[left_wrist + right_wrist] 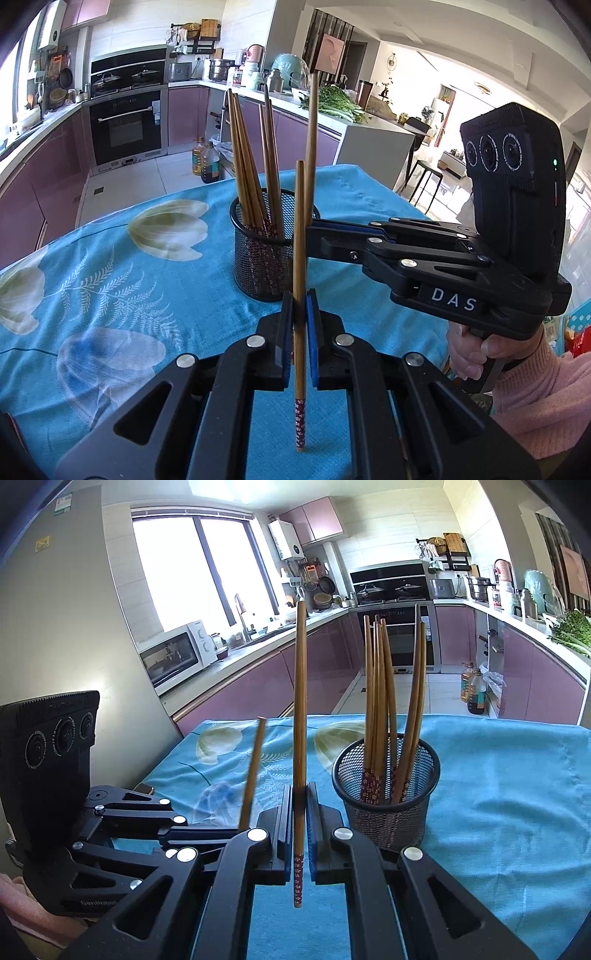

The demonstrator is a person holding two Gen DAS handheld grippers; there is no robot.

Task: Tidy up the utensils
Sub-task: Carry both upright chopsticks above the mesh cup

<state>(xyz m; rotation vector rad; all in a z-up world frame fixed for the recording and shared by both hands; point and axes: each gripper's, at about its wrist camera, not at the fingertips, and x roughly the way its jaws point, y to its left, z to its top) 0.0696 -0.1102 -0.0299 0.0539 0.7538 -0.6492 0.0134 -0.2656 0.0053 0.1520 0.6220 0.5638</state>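
A black mesh cup (263,258) holding several wooden chopsticks (247,162) stands on the blue flowered tablecloth (110,295). My left gripper (300,306) is shut on one upright chopstick (299,258), just in front of the cup. My right gripper (310,223) reaches in from the right, shut on a second upright chopstick (312,147) at the cup's right rim. In the right wrist view my right gripper (300,797) grips its chopstick (300,720) left of the cup (386,794). The left gripper's chopstick (253,771) shows further left.
The table (517,812) stands in a kitchen with purple cabinets (48,192) and an oven (127,125) behind. Oil bottles (207,158) stand on the floor beyond the table's far edge. A microwave (177,657) sits on the counter.
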